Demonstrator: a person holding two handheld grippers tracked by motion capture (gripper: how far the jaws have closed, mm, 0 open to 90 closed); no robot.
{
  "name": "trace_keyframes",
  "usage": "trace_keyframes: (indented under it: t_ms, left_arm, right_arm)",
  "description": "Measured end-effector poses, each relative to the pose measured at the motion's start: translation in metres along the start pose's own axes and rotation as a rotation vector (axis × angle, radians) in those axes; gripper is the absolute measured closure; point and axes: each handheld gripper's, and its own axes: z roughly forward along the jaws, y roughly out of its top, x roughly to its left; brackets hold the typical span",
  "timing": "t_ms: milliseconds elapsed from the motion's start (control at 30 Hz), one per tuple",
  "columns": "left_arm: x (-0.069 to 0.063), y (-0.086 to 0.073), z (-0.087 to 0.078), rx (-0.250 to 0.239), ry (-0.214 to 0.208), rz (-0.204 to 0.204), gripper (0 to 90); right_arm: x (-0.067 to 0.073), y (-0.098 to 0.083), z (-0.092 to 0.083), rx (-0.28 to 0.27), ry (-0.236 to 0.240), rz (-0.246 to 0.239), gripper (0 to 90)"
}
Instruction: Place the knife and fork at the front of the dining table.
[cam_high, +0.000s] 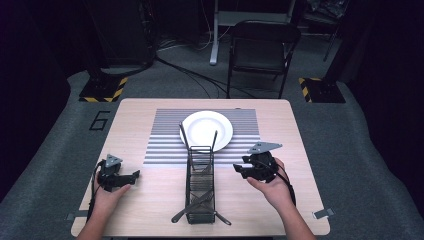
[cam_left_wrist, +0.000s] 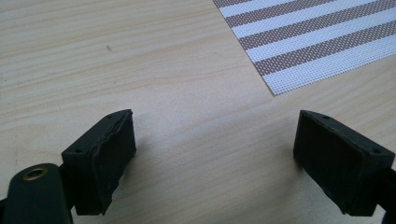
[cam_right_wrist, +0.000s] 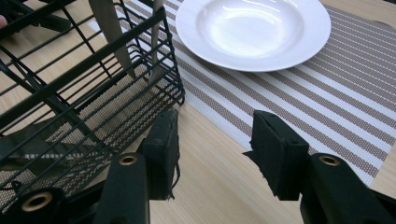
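Observation:
A white plate (cam_high: 206, 129) sits on a grey striped placemat (cam_high: 165, 135) at the middle of the wooden table (cam_high: 150, 200). A long black wire basket (cam_high: 200, 182) stands in front of the plate and holds several pieces of cutlery (cam_high: 199, 204). Two handles lean up at its far end. My left gripper (cam_high: 134, 175) rests low at the table's left, open wide over bare wood (cam_left_wrist: 187, 70), with nothing between its fingers. My right gripper (cam_high: 238, 170) is open just right of the basket. In the right gripper view its jaws (cam_right_wrist: 215, 140) frame bare table beside the basket's corner (cam_right_wrist: 177, 93), with the plate (cam_right_wrist: 252, 28) beyond.
A corner of the placemat (cam_left_wrist: 317, 42) lies ahead and to the right of the left gripper. A knife blade (cam_right_wrist: 112, 32) stands inside the basket. Beyond the table are a black folding chair (cam_high: 262, 47), floor cables and two yellow-and-black striped bases (cam_high: 102, 90).

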Motion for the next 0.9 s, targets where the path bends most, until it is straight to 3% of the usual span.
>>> trace_keyframes:
  t_ms: [900]
  left_arm:
    - [0.000,0.000,0.000,0.000,0.000,0.000,12.7]
  right_arm:
    - [0.010,0.033,0.004,-0.023,0.032,-0.021,54.6]
